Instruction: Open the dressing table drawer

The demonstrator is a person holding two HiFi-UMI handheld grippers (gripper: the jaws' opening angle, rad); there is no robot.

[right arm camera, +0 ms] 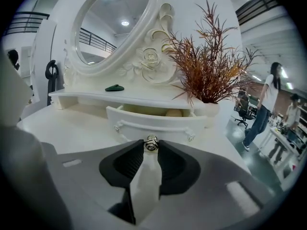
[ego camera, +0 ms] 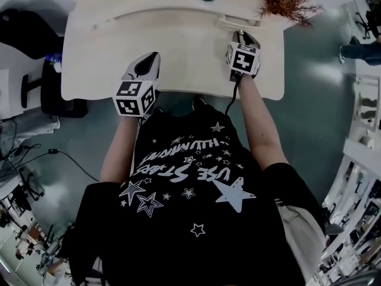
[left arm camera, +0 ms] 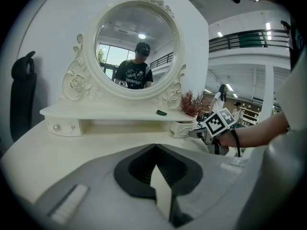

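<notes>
The white dressing table (ego camera: 178,58) carries a round mirror (left arm camera: 136,47) and a low shelf with a small drawer at each end. The right drawer (right arm camera: 156,121) is pulled partly out, and something pale shows inside it. My right gripper (right arm camera: 151,145) is shut on that drawer's metal knob (right arm camera: 151,142); the head view shows this gripper (ego camera: 243,36) at the drawer front (ego camera: 238,24). My left gripper (left arm camera: 154,147) is shut with nothing in it and hovers over the tabletop's near left part (ego camera: 150,58). The left drawer (left arm camera: 61,126) is closed.
A dried reddish plant (right arm camera: 211,71) stands on the shelf above the open drawer. A small dark green object (right arm camera: 114,87) lies mid-shelf. A black chair (ego camera: 24,28) and floor cables (ego camera: 53,154) sit left of the table. People (right arm camera: 266,104) stand far off at the right.
</notes>
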